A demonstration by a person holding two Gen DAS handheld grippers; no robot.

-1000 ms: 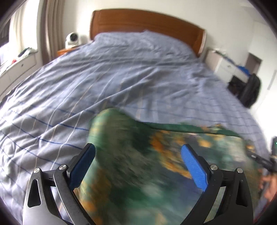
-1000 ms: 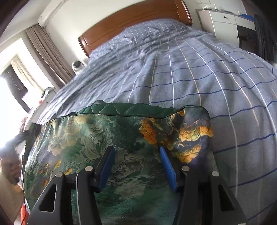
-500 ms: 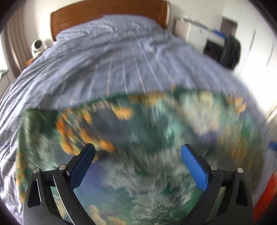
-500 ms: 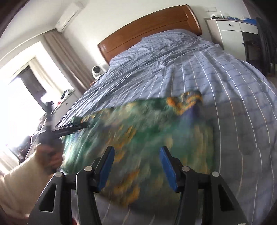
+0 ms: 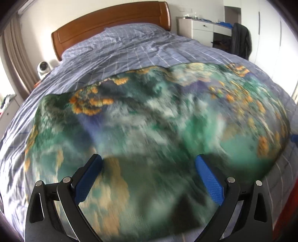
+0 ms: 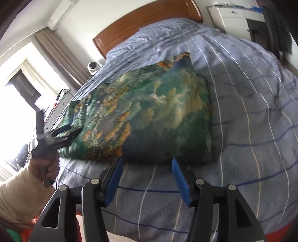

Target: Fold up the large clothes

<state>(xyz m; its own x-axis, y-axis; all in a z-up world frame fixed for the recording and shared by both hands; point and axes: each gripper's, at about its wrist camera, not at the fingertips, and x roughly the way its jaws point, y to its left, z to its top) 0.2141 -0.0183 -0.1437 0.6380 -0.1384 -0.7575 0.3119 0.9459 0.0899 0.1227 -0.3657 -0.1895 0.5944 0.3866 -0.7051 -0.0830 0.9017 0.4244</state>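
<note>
On the bed, over the blue checked cover [image 6: 251, 130], lies the green garment [image 6: 149, 115] with its orange and pale cloud print, folded into a broad slab. From my right wrist view its near edge sits just ahead of my right gripper [image 6: 147, 165], whose blue-padded fingers [image 6: 178, 178] stand apart with only bedcover between them; it has hold of nothing. The garment's right edge runs toward the wooden headboard [image 6: 149, 20], and bare cover lies to the right of it.

My left gripper [image 5: 149, 165] shows in its own view with its fingers [image 5: 208, 178] spread wide over the cloth. The fabric beneath is blurred, and I cannot tell whether either pad touches it; nothing is pinched between them. In the right wrist view that same tool appears at the left, gripped in my left hand [image 6: 44, 163], its dark tips at the garment's left edge, though blur prevents a firm reading of contact there.

Surroundings noted: a small white camera unit [image 5: 43, 68] stands on the nightstand beside the headboard at the left. Brown curtains [image 6: 61, 54] hang by the bright window. A white dresser [image 5: 201, 31] stands against the far wall on the right, with a dark garment draped over a chair [image 5: 241, 42] next to it. An air conditioner [image 6: 62, 14] is mounted high on the wall.
</note>
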